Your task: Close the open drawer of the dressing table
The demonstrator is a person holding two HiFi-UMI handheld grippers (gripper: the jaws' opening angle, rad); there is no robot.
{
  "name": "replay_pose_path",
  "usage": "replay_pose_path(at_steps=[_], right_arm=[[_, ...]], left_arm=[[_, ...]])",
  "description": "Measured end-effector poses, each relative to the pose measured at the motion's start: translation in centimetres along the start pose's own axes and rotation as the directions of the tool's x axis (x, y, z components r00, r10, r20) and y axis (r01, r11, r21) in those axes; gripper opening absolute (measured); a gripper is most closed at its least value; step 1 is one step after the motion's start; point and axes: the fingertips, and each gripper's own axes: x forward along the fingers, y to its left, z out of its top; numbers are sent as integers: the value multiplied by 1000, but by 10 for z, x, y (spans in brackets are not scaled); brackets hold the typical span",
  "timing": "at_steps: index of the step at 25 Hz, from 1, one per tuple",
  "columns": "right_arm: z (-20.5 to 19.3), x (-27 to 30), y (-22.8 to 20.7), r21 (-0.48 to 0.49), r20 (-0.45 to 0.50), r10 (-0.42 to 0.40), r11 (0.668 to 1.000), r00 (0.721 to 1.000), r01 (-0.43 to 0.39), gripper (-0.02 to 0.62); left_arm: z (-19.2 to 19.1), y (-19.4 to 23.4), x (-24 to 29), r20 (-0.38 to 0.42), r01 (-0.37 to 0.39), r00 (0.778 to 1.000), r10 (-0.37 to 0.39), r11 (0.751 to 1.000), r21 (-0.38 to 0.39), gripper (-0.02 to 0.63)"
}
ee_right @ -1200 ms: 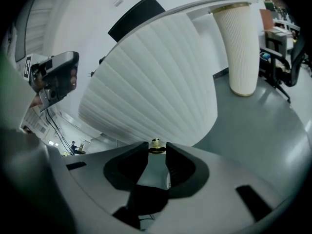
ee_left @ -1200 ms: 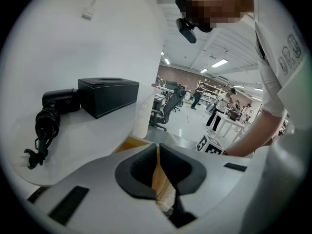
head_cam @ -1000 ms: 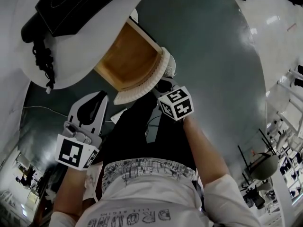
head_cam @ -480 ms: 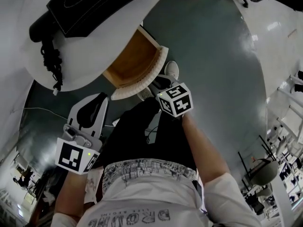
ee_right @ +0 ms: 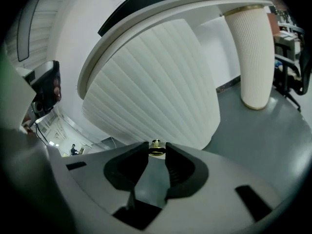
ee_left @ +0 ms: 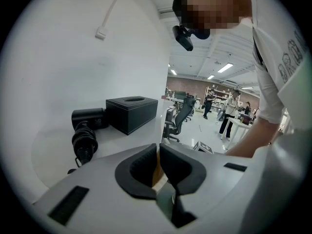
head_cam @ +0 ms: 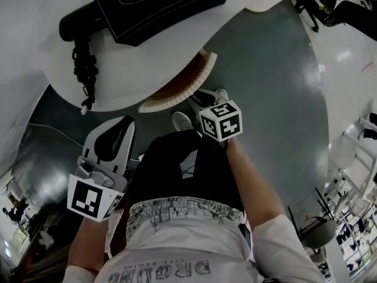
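The dressing table's white top (head_cam: 118, 58) fills the upper left of the head view. Its drawer (head_cam: 171, 104), with a ribbed white front, is almost fully in, and only a thin strip of its wooden inside shows. My right gripper (head_cam: 197, 98) is at the drawer front. In the right gripper view the ribbed front (ee_right: 156, 82) looms close, and the right gripper (ee_right: 156, 151) is shut on the small brass knob (ee_right: 156, 144). My left gripper (head_cam: 118, 125) hangs apart, lower left of the drawer. Its pads are together with nothing held (ee_left: 159, 152).
A black box (head_cam: 159, 2) and a black hair dryer (head_cam: 79, 25) with a coiled cord lie on the table top. A ribbed white table leg (ee_right: 253, 57) stands on the grey floor to the right. The person's shoes (head_cam: 182, 121) are just below the drawer.
The drawer has slid in under the table top, and far less wood shows. My right gripper went in with it. My left gripper shifted only slightly.
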Motion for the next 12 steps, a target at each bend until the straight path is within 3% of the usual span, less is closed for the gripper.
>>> replay_pose_path(at_steps=[12], right_arm=[[45,31,5,-6,75,45,999,996,-45,117]], left_arm=[[-1,20,-13,44,-81,996,80,997,14,37]])
